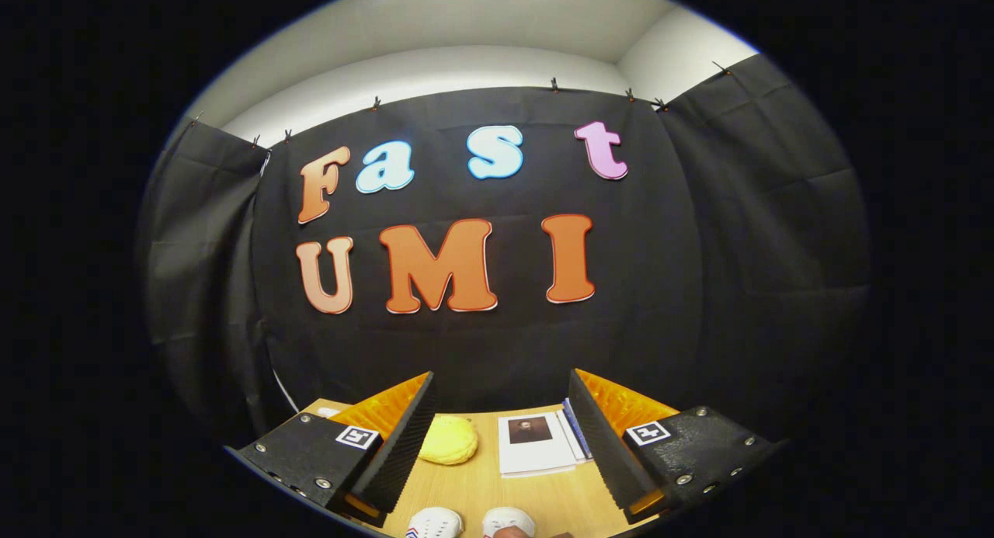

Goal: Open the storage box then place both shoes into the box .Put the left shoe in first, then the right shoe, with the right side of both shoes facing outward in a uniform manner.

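Note:
My gripper (501, 414) is held high above the wooden table (481, 487) and stands open, with nothing between its fingers. Two white shoes lie side by side below the fingers at the table's near edge: the left one (435, 524) and the right one (509, 521); I see only part of each. No finger touches them.
A yellow rounded object (449, 439) lies on the table just beside the left finger. A white booklet with a dark picture (534, 442) rests next to the right finger, with a blue-edged item (576, 429) at its side. Black cloth walls close the booth behind the table.

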The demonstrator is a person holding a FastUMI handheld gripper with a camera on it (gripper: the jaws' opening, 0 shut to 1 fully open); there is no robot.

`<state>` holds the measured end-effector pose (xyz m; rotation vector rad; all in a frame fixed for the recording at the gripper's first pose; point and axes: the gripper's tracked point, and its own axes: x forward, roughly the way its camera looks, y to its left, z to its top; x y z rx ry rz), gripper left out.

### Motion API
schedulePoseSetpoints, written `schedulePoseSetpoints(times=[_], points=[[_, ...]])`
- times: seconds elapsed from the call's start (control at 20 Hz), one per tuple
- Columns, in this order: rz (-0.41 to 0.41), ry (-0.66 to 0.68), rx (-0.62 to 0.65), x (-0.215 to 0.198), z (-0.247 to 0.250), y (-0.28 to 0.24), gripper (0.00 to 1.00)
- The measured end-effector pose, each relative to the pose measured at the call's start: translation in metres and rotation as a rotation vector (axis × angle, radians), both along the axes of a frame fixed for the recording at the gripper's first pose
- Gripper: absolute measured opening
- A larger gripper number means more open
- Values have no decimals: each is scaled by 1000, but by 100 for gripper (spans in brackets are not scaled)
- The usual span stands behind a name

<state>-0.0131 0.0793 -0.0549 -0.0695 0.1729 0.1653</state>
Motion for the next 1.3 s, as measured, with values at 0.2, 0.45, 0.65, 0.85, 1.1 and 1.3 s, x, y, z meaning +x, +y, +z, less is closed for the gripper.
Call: schedulePoseSetpoints(times=[0.2,0.45,0.65,0.85,1.1,1.3], points=[[60,74,32,-6,-23,25,100],[137,181,67,-17,-57,63,100],[210,326,125,-28,-97,99,100],[278,489,161,-47,-141,130,100],[358,735,204,-82,-196,163,100],[390,899,224,-107,-235,180,100]])
